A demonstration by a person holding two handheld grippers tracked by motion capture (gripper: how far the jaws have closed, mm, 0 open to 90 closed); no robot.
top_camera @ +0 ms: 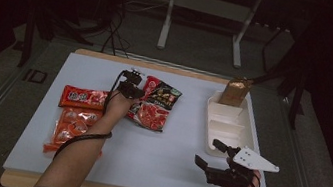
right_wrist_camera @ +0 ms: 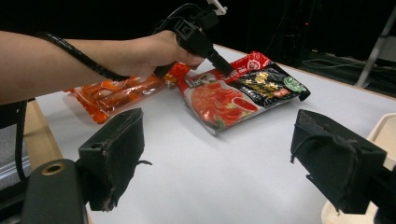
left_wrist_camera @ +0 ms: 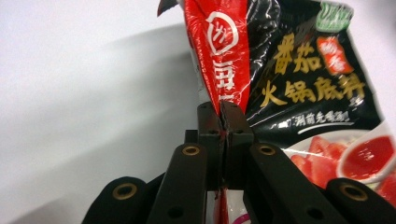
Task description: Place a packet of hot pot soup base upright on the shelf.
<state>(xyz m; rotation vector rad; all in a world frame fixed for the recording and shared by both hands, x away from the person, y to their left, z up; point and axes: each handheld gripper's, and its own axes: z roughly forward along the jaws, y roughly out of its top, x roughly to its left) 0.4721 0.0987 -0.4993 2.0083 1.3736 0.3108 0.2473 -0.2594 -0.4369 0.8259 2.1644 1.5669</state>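
Pinching between left fingers [left_wrist_camera: 236,122]: sauce packet's [left_wrist_camera: 299,84] edge.

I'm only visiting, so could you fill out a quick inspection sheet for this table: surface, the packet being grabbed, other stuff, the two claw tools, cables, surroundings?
Surface: pale blue-white tabletop with a wooden edge.
Job's things: glossy black-and-red soup base packet, pinched at its red edge.
Clutter: orange-red snack packets; white compartment tray; brown paper-wrapped block at the tray's far end.
Grippers: left gripper shut on the packet; right gripper open, holding nothing.
Cables: black cable along the left forearm.
Surroundings: dark room, grey metal stand legs behind the table.
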